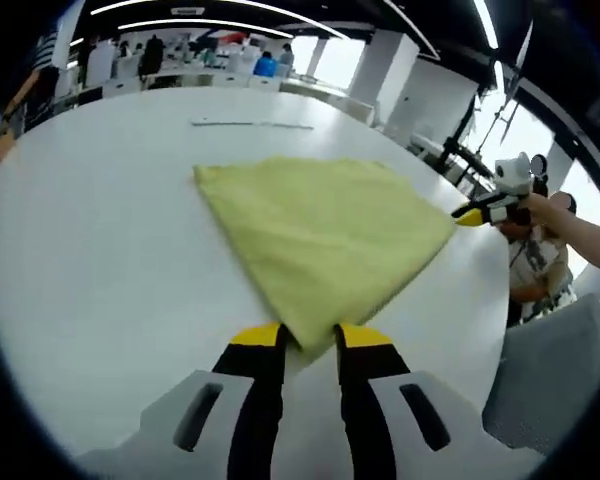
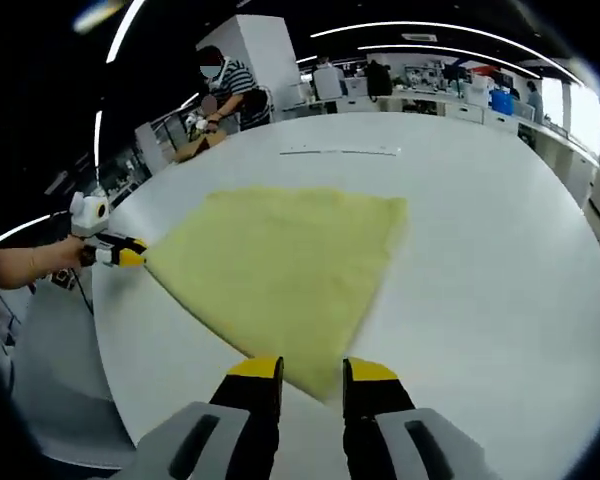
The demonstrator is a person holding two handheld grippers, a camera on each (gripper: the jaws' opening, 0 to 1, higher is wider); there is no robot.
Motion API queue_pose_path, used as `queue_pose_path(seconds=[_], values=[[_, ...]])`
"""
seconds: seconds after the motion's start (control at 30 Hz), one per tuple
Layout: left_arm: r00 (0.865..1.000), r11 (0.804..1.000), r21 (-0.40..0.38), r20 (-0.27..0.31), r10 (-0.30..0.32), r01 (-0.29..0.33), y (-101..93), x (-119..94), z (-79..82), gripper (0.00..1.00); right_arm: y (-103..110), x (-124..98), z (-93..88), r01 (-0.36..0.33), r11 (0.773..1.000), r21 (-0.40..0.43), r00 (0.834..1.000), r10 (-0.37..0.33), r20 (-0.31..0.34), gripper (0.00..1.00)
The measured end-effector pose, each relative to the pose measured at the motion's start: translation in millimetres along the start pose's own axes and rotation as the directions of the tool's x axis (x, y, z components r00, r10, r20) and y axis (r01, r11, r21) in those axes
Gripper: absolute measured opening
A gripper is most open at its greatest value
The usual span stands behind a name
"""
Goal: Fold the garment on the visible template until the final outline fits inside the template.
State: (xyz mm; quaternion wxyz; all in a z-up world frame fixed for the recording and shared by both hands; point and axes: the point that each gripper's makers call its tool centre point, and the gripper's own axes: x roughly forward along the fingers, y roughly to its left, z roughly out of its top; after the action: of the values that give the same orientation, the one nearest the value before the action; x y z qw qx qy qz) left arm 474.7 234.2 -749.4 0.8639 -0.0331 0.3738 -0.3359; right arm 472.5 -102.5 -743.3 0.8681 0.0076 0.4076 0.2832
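A yellow garment (image 1: 320, 235) lies flat on a white bench (image 1: 100, 260); the left hand-held gripper (image 1: 310, 340) and right hand-held gripper (image 2: 312, 372) each pinch opposite corners.

Each handheld gripper, the left gripper (image 1: 312, 340) and the right gripper (image 2: 312, 372), has two black jaws capped with yellow tips rising from a pale grey housing with dark slanted slots, plus a white rounded body behind.

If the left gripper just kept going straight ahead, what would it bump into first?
The yellow cloth. Its near corner already sits between the left gripper's jaws, so it would push further into that fabric, spread over the white table.
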Motion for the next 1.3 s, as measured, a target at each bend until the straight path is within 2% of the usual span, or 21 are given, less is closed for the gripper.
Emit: queue_pose_path(seconds=[0.1,0.17,0.27,0.43,0.73,0.87,1.3], values=[[1.0,1.0,0.003,-0.001,-0.005,0.005,-1.0,-1,-3.6,0.06,-5,0,-4.2,0.014,1.0,0.014,1.0,-0.014,-0.01,0.08],[1.0,0.999,-0.038,0.007,-0.011,0.011,-1.2,-1,-4.1,0.05,-4,0,-6.2,0.01,1.0,0.02,1.0,-0.009,-0.013,0.05],[1.0,0.999,-0.029,0.01,-0.016,0.016,-2.0,-2,-4.6,0.02,-4,-1,-7.5,0.006,1.0,0.023,1.0,-0.005,-0.012,0.0],[1.0,1.0,0.004,0.017,-0.015,0.015,-4.2,-3,-3.7,0.01,-3,-1,-11.1,0.0,1.0,0.02,1.0,0.001,-0.015,0.0],[1.0,0.999,0.042,-0.005,-0.014,0.014,-7.0,-6,-9.5,0.01,2,-6,-17.8,-0.001,1.0,0.016,1.0,0.001,-0.021,0.0],[1.0,0.996,0.091,-0.015,0.007,-0.005,-8.4,-8,-11.2,0.01,4,-8,-21.4,-0.006,1.0,0.011,1.0,0.006,-0.029,0.0],[1.0,0.996,0.091,-0.01,0.021,-0.02,-10.1,-11,-17.2,0.01,6,-11,-25.6,-0.005,1.0,0.001,0.999,0.005,-0.033,0.0]])
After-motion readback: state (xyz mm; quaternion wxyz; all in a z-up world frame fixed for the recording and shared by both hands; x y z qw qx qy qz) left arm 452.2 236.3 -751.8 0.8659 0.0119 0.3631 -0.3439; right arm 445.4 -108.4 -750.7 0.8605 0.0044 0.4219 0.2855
